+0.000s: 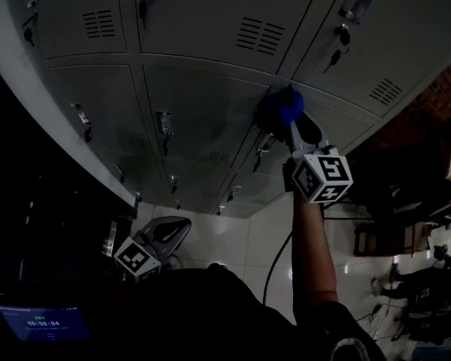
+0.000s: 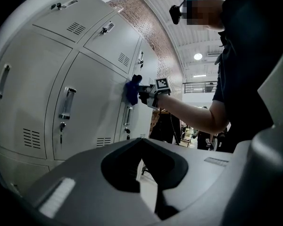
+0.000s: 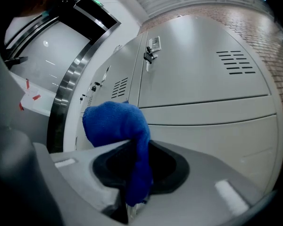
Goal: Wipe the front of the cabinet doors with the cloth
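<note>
A blue cloth (image 1: pixel 280 105) is bunched against the front of the grey cabinet doors (image 1: pixel 203 111), near the seam between two doors. My right gripper (image 1: pixel 290 123) is shut on it, held up at arm's length. In the right gripper view the cloth (image 3: pixel 117 124) hangs over the shut jaws of the right gripper (image 3: pixel 134 147), with a door (image 3: pixel 198 79) just beyond. My left gripper (image 1: pixel 167 230) hangs low, away from the doors, shut and holding nothing. The left gripper view looks past the left gripper (image 2: pixel 144 149) at the cloth (image 2: pixel 131 91) on a door (image 2: pixel 89 102).
The doors carry handles (image 1: pixel 164 121), keyed locks and vent slots (image 1: pixel 260 34). A white tiled floor (image 1: pixel 233 235) lies below, with a black cable (image 1: pixel 274 265) on it. Dark furniture (image 1: pixel 421 201) stands at the right and a small lit screen (image 1: pixel 45 323) at lower left.
</note>
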Motion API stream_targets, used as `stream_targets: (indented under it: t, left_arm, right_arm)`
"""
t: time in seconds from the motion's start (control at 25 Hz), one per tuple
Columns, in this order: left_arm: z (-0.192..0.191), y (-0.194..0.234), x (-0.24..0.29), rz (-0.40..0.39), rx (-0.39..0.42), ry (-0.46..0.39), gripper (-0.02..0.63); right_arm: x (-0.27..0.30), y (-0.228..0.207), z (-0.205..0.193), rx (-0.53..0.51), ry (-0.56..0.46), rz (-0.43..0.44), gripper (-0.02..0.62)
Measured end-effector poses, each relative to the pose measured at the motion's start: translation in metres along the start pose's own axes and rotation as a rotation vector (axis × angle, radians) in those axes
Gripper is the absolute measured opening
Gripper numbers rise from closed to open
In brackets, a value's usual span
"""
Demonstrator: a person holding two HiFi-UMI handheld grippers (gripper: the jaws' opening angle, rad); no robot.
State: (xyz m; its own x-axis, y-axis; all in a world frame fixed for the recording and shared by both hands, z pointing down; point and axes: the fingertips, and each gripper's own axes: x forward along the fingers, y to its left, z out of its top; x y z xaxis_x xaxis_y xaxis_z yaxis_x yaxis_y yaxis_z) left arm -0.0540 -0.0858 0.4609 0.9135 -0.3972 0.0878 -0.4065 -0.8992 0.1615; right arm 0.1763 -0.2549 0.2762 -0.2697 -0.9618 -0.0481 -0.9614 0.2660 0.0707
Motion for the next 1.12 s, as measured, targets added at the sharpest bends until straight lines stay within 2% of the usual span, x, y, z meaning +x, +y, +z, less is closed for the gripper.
stream_targets:
  t: [0.36,0.64,1.12]
  left_arm:
    - [-0.012,-0.005,0.019,-0.043,0.014,0.025,0.000]
    - [-0.011,-0.014,0.036,-0.088,0.008,0.013,0.000]
    - [-0.014,-0.023,0.053,-0.118,0.004,0.031,0.000]
  right_arm:
    - [-0.022,-0.038,0.000,-0.001,0.022,-0.059,0.069]
    - [-0.050,-0.084,-0.003,0.005,0.043,-0.132,0.069]
    - [-0.097,-0.156,-0.008,-0.017,0.071,-0.277,0.069]
